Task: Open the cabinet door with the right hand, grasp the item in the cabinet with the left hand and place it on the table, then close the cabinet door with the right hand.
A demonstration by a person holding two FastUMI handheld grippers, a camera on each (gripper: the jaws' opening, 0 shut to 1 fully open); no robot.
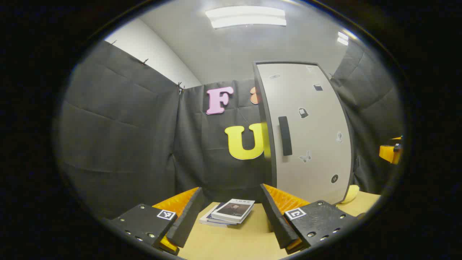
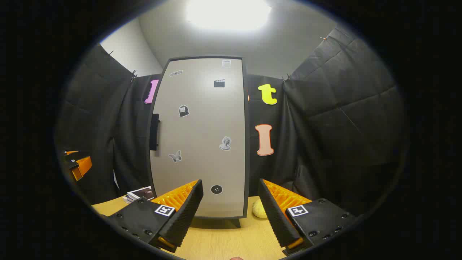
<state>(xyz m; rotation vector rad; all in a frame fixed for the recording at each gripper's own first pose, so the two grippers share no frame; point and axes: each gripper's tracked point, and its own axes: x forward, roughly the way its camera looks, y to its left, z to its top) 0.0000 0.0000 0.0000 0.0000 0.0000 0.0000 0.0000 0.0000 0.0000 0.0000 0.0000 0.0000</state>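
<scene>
Now both grippers, left (image 1: 231, 213) and right (image 2: 231, 206), gape empty above the table (image 2: 223, 242). Ahead of the right one stands the shut cabinet door (image 2: 200, 137); books (image 1: 231, 212) lie before the left.

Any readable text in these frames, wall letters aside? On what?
Nothing legible.
Cover of the top book: title line too blurred to read.
The stickers on the cabinet door: pictures, no readable words.
The square markers on left gripper and right gripper: coded patterns, not text.
</scene>
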